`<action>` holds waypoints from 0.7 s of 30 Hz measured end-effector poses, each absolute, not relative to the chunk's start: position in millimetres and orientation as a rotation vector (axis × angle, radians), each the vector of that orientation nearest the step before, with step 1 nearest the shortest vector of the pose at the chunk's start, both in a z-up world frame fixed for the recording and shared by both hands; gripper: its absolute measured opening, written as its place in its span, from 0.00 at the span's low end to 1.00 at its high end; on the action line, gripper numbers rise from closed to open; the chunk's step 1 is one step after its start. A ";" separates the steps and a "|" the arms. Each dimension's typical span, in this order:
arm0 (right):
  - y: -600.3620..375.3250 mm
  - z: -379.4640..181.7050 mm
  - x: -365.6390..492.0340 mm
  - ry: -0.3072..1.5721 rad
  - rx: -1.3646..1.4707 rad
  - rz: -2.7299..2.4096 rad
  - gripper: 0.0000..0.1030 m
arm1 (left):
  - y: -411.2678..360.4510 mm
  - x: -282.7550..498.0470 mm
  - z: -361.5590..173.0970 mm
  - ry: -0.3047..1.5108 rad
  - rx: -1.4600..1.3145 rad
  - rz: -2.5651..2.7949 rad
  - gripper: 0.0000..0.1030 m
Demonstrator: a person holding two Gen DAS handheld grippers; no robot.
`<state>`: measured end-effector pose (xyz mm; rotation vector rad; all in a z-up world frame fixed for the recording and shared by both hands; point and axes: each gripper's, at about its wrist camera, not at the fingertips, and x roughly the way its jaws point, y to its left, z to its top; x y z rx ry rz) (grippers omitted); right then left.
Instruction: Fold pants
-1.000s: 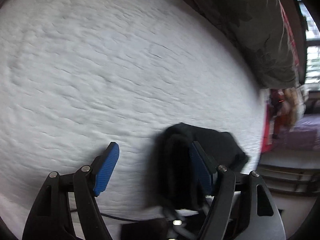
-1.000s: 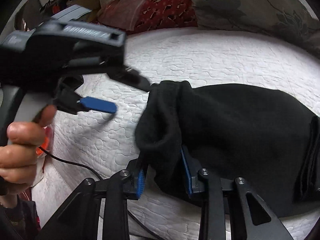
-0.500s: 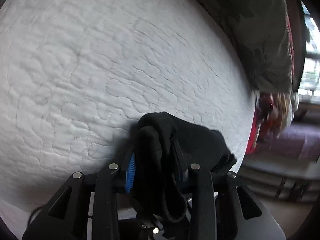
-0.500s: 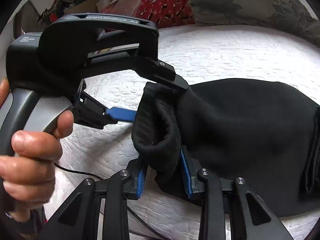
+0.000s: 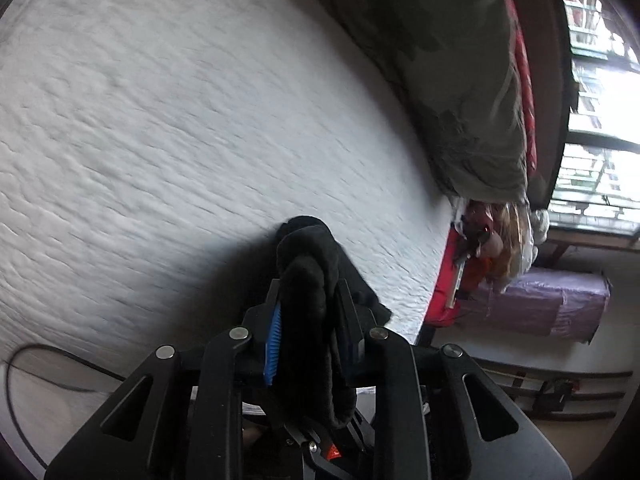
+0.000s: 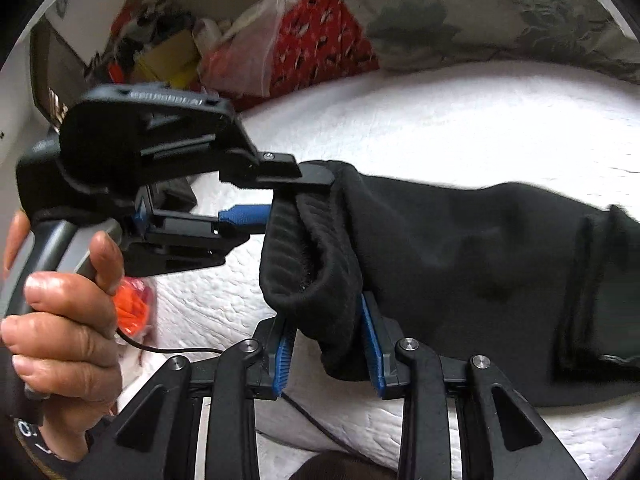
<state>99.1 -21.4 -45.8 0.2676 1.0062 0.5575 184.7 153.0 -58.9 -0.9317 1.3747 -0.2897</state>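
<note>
Left wrist view: the left gripper has just been closing and now clamps the black pants at the waistband beside the right gripper, likewise clamped there, so both ends look ready to lift off the white quilt for the fold.

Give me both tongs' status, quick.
Left tongs: jaws have just been closing, now shut on the black pants.
Right tongs: shut on the same pants' bunched edge.

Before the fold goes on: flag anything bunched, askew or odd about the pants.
The waistband end of the black pants is bunched into a thick roll between the right tongs and left tongs, not flat. Nothing looks damaged.
</note>
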 end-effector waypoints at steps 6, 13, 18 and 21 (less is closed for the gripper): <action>-91.8 -33.6 94.9 0.973 0.418 0.515 0.30 | 60.4 202.0 -46.7 1.421 -0.804 -0.330 0.20; -199.7 -51.0 91.9 0.969 0.614 0.380 0.30 | -58.5 211.9 -68.5 1.535 -0.624 -0.393 0.20; -264.7 -82.8 83.9 1.005 0.756 0.270 0.34 | -98.6 205.3 -81.2 1.592 -0.501 -0.388 0.27; -286.1 -101.7 79.3 1.044 0.851 0.255 0.38 | -91.6 199.2 -75.4 1.583 -0.506 -0.395 0.28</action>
